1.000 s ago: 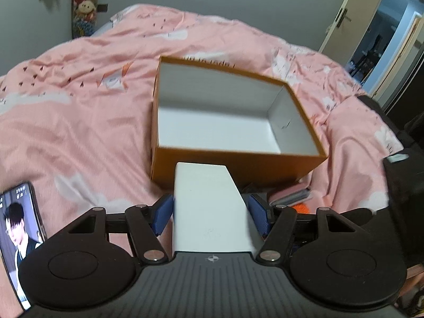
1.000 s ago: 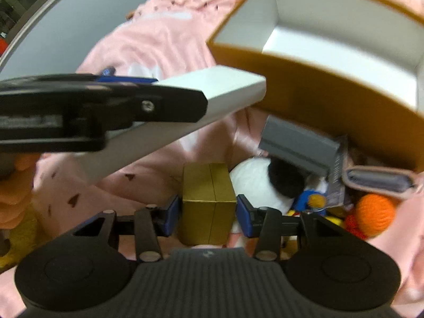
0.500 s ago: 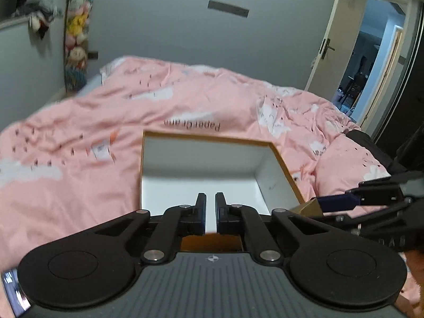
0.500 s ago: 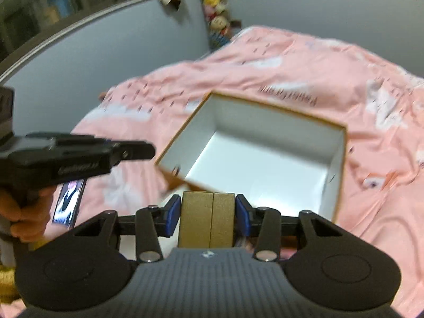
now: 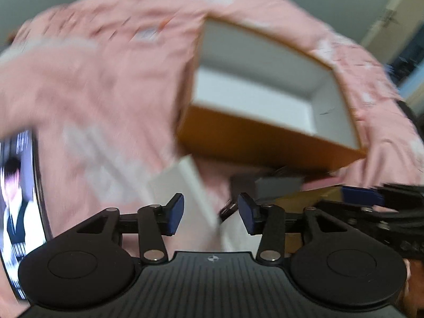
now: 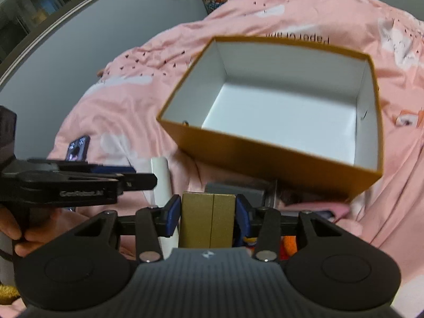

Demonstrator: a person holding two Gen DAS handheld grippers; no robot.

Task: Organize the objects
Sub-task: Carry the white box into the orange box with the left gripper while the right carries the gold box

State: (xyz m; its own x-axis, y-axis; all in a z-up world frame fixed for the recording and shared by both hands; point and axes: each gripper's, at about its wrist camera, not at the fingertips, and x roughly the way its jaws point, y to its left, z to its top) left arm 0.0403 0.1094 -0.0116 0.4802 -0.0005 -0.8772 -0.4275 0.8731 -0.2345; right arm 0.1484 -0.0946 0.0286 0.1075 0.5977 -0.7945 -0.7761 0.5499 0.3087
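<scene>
Clamped the gold box (image 6: 209,220) in the right claw (image 6: 208,218), blue pads pressed flat on both its sides, above the clutter just short of the near wall of the open orange box (image 6: 278,159) on the pink bed (image 6: 132,92). Had just been opening the left claw (image 5: 210,213), jaws standing apart with nothing gripped; pointed down at the white box (image 5: 182,182) lying on the bed just in front of the orange box, seen through the gap between the pads but touched by neither, as far as the heavy blur allowed. Found no item inside the orange box: bare white floor wherever visible, the strip behind the near wall hidden. Judged the task barely begun, with not one thing stowed. Left to do, by that reading: carry the gold box over the wall and set it down inside, pick up the white box and stow it too, then deal with the grey box (image 6: 235,192) and the orange ball (image 6: 290,243) huddled against the near wall. Also noted a phone (image 6: 78,149) lying screen-up on the bed well to the left; could not tell whether meant for the box.
</scene>
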